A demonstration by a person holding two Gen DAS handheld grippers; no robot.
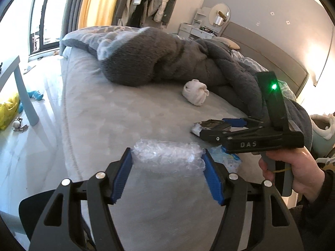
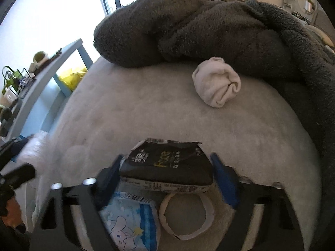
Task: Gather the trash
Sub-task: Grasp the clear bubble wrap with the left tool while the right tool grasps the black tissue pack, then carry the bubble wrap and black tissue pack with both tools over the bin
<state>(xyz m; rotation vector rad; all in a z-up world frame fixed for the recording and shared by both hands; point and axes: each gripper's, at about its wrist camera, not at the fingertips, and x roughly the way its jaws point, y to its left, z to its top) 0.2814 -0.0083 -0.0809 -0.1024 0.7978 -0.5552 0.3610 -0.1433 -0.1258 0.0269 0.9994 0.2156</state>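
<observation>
Both hands are at the pick-up step, each lining up on its own piece of trash on the bed [image 1: 100,113], and nothing looks lifted yet.

Taking the rolled white sock [image 2: 216,81] as the landmark: nearest to the cameras and farthest from the sock, the left tool [image 1: 167,163] stands fairly wide with the crumpled clear plastic wrap [image 1: 167,156] filling the gap. Its pads [image 1: 125,175] sit right at the wrap's two ends, but I cannot tell whether they press on it. Its next move, I judge, is to close gently, since the wrap will crush and could slip out.

A little closer to the sock, the right tool [image 2: 165,177] straddles the black packet [image 2: 167,163] with its jaws wide; there is a visible gap on the right, while on the left the finger sits just beside the packet. It needs to settle lower and close squarely on the packet's edges. Just on the near side of the packet lie a blue-and-white printed wrapper [image 2: 129,221] and a torn paper ring [image 2: 186,215], waiting for later.

Count: one clear wrap, one black packet, one blue wrapper, one paper ring, making four pieces of trash. One sock, and one grey blanket [image 2: 209,31] bunched beyond it.
</observation>
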